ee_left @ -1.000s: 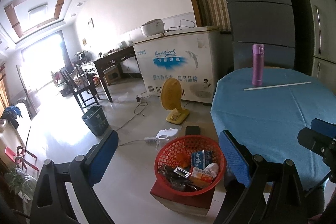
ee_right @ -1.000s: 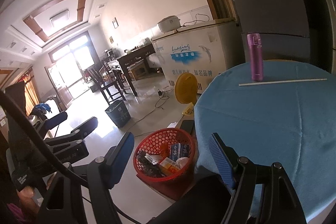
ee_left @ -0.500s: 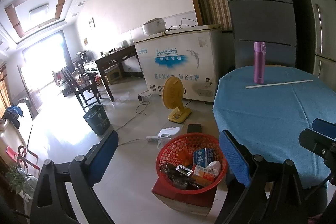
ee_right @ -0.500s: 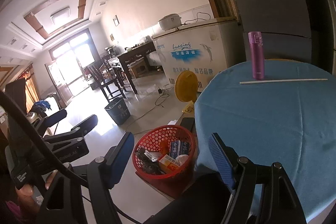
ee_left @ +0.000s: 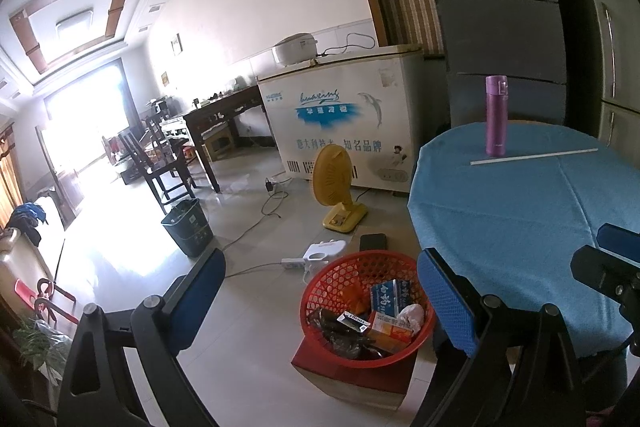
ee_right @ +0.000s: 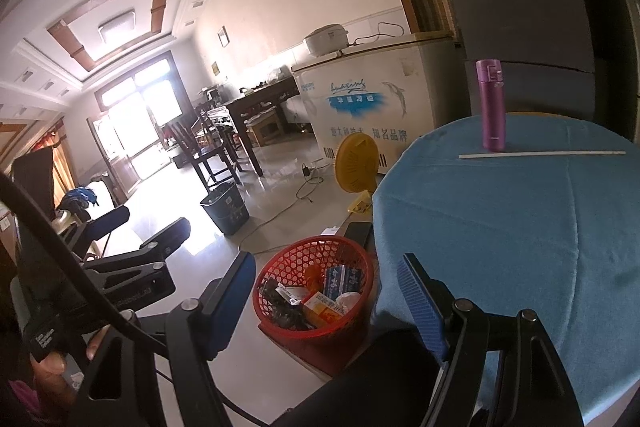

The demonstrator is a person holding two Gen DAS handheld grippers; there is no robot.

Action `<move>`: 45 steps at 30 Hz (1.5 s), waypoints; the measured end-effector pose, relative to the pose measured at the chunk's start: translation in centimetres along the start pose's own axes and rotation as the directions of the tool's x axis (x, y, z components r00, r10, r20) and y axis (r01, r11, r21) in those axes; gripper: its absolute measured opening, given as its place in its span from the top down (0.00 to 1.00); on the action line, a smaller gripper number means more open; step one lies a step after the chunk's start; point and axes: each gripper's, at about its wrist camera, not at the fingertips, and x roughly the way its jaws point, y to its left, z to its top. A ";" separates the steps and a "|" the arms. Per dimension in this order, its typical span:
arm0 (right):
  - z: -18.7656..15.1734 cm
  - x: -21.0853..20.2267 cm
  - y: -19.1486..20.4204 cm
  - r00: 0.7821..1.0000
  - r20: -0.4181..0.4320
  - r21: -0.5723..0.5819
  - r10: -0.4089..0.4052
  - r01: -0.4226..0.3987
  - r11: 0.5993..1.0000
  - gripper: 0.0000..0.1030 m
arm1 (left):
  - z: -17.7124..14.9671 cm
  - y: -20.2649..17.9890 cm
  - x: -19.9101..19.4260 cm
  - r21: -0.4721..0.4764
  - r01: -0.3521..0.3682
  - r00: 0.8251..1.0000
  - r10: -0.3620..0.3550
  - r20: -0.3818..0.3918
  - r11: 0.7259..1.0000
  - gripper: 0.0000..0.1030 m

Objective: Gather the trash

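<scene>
From the left wrist, the left gripper (ee_left: 320, 301) is seen with jaws released over a red trash basket (ee_left: 320, 291) on the floor beside the blue-covered surface (ee_left: 520, 211); from the right wrist, the right gripper (ee_right: 328, 291) is likewise seen released and empty above that basket (ee_right: 280, 267).

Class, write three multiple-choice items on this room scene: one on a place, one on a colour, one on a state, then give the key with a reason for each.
1. Where is the red basket?
A. on the table
B. on the floor beside the table
C. on the freezer

2. What colour is the bottle?
A. purple
B. green
C. white

3. How is the left gripper?
A. shut on a box
B. shut on the bottle
C. open and empty

Key: B, it sits low beside the blue-clothed table; A, its body is purple; C, its fingers stand apart with nothing between them.
</scene>
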 end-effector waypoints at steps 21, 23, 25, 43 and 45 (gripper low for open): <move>-0.3 0.6 -0.1 1.000 -0.014 0.013 -0.001 0.001 1.000 0.26 | -0.4 -0.1 0.5 -0.008 0.004 1.000 -0.004 -0.014 1.000 0.06; -0.3 0.6 -0.1 1.000 -0.015 0.014 -0.001 0.002 1.000 0.26 | -0.4 0.0 0.5 -0.007 0.006 1.000 -0.006 -0.015 1.000 0.06; -0.3 0.7 -0.1 1.000 -0.015 0.014 -0.001 0.002 1.000 0.26 | -0.4 0.0 0.4 -0.008 0.006 1.000 -0.007 -0.015 1.000 0.06; -0.5 0.9 -0.3 1.000 -0.021 0.010 -0.002 0.002 1.000 0.26 | -0.8 0.0 0.7 -0.006 0.013 1.000 -0.013 -0.018 1.000 0.06; -0.5 0.9 -0.3 1.000 -0.021 0.010 -0.002 0.002 1.000 0.26 | -0.6 0.0 0.7 -0.006 0.014 1.000 -0.014 -0.019 1.000 0.06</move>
